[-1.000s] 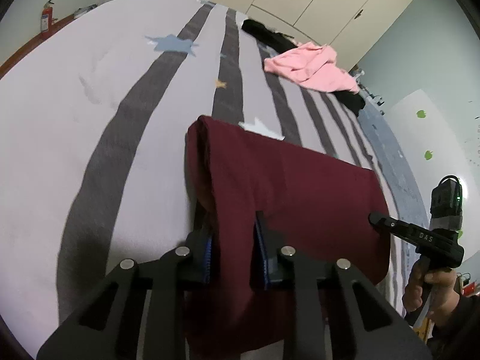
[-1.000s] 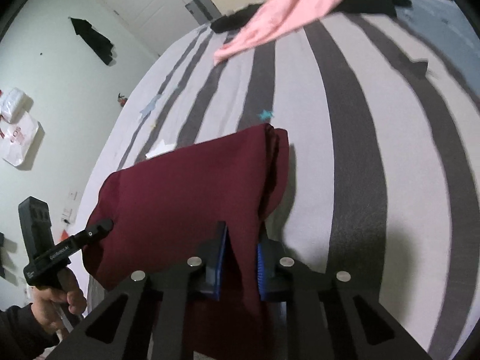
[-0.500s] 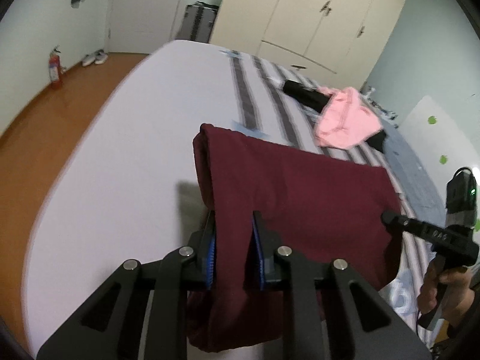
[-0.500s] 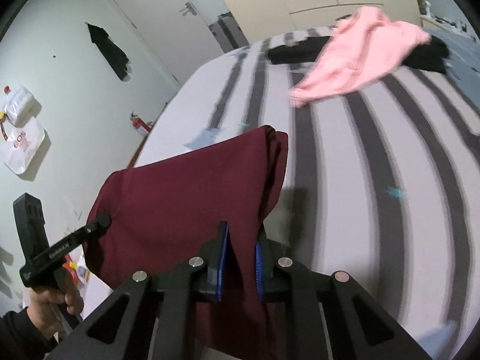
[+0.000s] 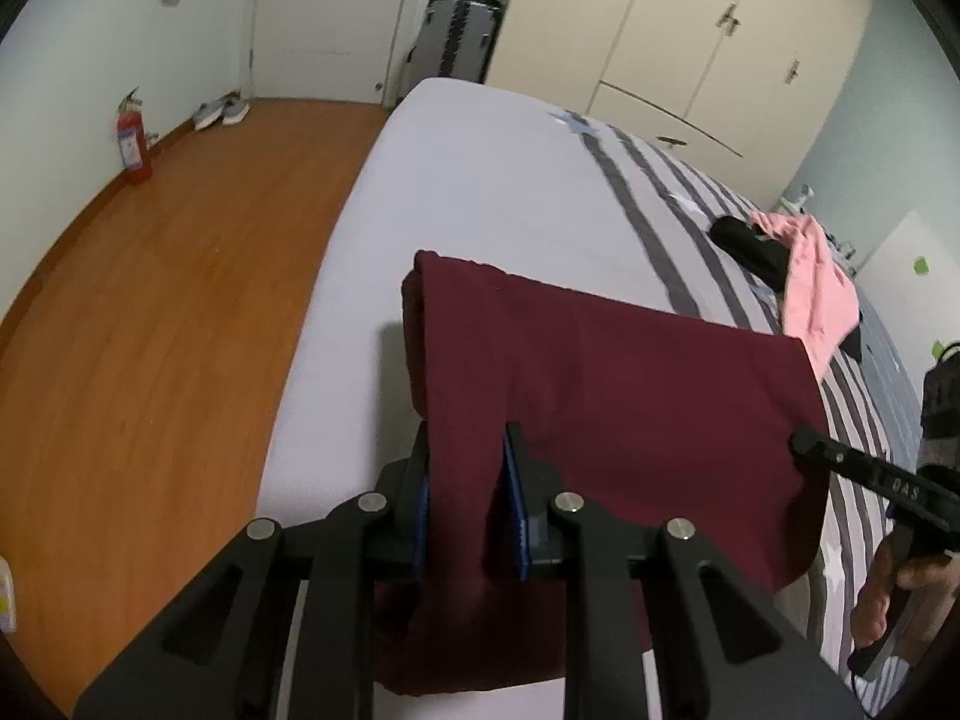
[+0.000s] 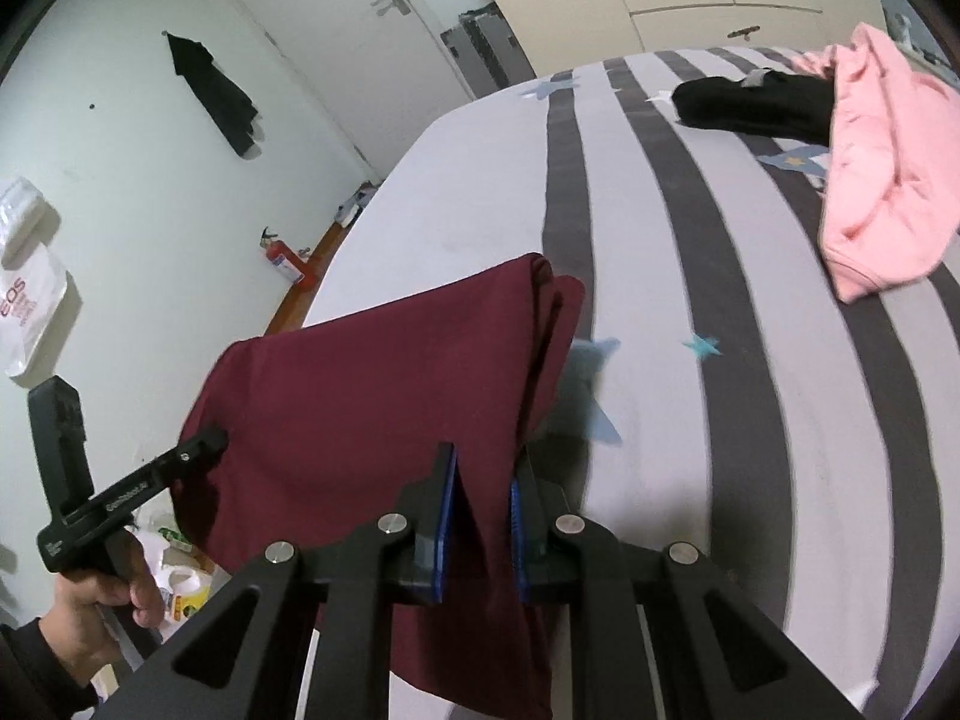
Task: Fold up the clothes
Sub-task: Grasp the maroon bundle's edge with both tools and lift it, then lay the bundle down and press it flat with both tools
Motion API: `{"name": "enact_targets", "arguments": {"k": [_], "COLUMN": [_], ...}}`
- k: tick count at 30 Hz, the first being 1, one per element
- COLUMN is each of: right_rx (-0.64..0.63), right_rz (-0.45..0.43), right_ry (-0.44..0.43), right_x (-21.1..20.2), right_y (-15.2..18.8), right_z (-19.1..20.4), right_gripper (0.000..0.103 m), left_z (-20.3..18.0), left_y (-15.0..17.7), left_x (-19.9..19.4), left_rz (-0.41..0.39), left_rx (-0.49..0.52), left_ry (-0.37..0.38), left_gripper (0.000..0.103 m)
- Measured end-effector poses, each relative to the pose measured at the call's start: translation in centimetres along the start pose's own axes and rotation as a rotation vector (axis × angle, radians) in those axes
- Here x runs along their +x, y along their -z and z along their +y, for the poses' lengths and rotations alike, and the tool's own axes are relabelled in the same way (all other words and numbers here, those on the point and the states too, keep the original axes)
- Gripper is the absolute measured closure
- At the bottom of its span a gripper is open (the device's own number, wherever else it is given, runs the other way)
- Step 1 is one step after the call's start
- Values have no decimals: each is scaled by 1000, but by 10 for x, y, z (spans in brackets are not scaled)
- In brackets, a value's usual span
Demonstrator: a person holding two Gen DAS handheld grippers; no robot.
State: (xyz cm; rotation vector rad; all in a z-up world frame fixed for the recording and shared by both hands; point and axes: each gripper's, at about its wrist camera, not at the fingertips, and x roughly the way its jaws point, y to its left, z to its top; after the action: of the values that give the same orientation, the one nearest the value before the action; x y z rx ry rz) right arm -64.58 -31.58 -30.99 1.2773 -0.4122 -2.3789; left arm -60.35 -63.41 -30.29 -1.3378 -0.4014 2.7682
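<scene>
A folded maroon garment (image 5: pixel 606 396) hangs stretched between my two grippers above the striped bed (image 5: pixel 510 198). My left gripper (image 5: pixel 465 456) is shut on its left end, cloth pinched between the blue pads. My right gripper (image 6: pixel 480 474) is shut on the other end of the maroon garment (image 6: pixel 372 402). Each wrist view shows the opposite gripper at the cloth's far corner, held by a hand (image 6: pixel 102 594). A pink garment (image 6: pixel 876 180) and a black garment (image 6: pixel 750 102) lie loose further along the bed.
The bed edge drops to a wooden floor (image 5: pixel 150 312) on the left. A red fire extinguisher (image 5: pixel 133 138) and shoes (image 5: pixel 222 112) sit by the wall. A suitcase (image 5: pixel 459 36) and cream wardrobes (image 5: pixel 690 30) stand behind the bed. Bags and bottles (image 6: pixel 180 582) clutter the floor.
Both grippers carried the maroon garment sideways toward the bed's plain left edge; the floor and door have come into view. The grip on the cloth is unchanged.
</scene>
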Motion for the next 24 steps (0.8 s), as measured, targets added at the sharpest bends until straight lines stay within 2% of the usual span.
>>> {"name": "enact_targets", "arguments": {"k": [9,13,15,17,19,21,24], "right_rx": [35,40,38,27,25,29,2], "right_rz": [1,65,99,126,118,107,34], "right_ry": [4,15,22,32,25,10,59], "right_x": [31,39,39,37,31,22,4], "right_y": [-19,-9,1,12,20,26,19], "right_z": [5,-4,-12,-21,-30,-38,-38], "right_gripper": [89,89,85,76,70,71,71], "left_z": [27,25,24,26,30,33,31], "left_y": [-10,1,10,18,24,28,27], "left_x": [19,21,19,20,16,9,-9], "left_rz": [21,41,45,59,47,39,-8], "left_rx": [-38,-13,6,22,14,10,8], "left_ry": [-30,-33,-45,-53,-54,-65,-116], "left_gripper": [90,90,90,90,86,85,81]}}
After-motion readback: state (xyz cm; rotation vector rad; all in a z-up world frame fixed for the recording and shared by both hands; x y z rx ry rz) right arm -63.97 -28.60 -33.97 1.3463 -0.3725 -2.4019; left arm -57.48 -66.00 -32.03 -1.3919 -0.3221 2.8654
